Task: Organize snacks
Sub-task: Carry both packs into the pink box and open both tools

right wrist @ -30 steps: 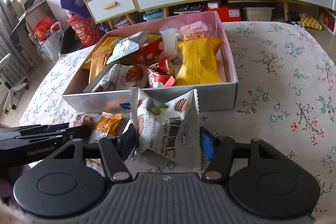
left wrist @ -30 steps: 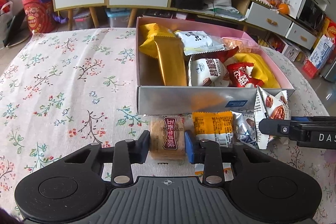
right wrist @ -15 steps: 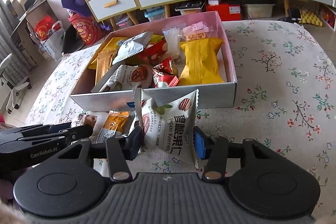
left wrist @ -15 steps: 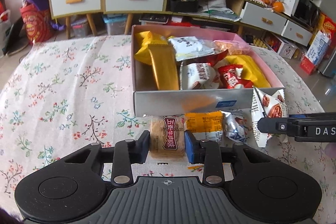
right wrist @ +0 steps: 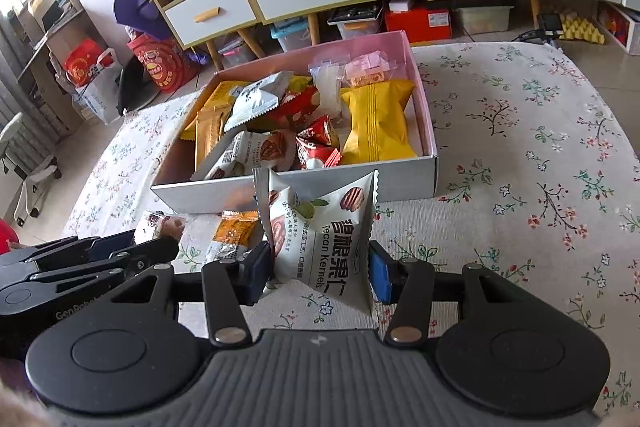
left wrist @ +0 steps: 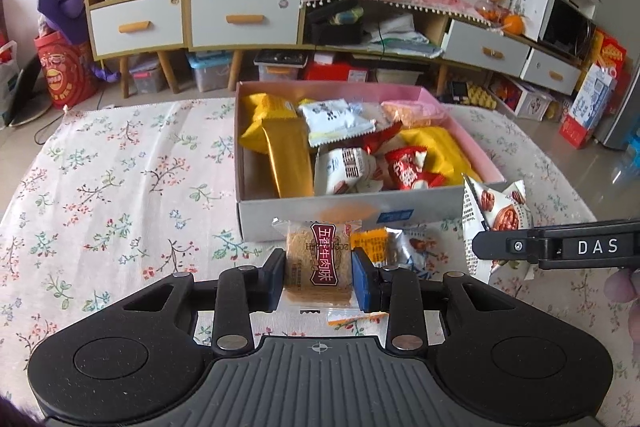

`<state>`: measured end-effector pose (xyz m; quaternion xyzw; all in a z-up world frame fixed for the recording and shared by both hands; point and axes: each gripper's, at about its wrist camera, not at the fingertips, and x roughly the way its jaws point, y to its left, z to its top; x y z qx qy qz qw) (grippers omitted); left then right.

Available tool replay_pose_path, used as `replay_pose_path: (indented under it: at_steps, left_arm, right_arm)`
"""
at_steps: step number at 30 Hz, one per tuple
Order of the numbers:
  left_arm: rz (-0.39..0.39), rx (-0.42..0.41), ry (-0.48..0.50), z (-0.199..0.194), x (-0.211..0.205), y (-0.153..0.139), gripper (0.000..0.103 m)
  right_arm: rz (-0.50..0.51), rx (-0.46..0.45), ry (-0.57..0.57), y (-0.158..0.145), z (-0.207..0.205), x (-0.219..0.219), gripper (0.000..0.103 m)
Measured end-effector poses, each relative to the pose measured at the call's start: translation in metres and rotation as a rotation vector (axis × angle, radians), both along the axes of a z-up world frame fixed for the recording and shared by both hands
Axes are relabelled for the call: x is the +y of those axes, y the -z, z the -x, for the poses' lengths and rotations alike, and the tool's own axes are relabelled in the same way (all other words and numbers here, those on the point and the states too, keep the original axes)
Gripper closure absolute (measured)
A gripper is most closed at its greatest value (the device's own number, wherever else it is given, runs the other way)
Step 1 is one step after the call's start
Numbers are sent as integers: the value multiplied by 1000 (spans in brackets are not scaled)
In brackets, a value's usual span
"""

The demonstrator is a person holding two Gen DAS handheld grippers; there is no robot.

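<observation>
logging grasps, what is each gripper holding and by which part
Left gripper: clear-wrapped brown beef biscuit packet, gripped across its long side edges. Right gripper: white pecan kernel pouch, gripped across its lower sides.

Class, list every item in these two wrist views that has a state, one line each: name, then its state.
Left gripper: shut on the beef cake packet.
Beef cake packet: sealed, gripped.
Right gripper: shut on the pecan packet.
Pecan packet: sealed, gripped, upright.
Snack box: open, lidless, holding many snacks.
Orange packet: sealed, lying on the tablecloth outside the box.
Cabinet drawers: closed.
</observation>
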<state>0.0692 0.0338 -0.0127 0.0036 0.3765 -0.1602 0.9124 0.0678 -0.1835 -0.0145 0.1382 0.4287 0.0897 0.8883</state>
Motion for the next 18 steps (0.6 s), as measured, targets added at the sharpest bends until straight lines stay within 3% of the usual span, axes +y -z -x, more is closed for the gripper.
replay_pose_path:
  at_steps: [18]
  left_arm:
    - [30,-64,-74,-35,-2,-16,71]
  right_arm:
    - [-101,-96,78,-16,-28,-4,56]
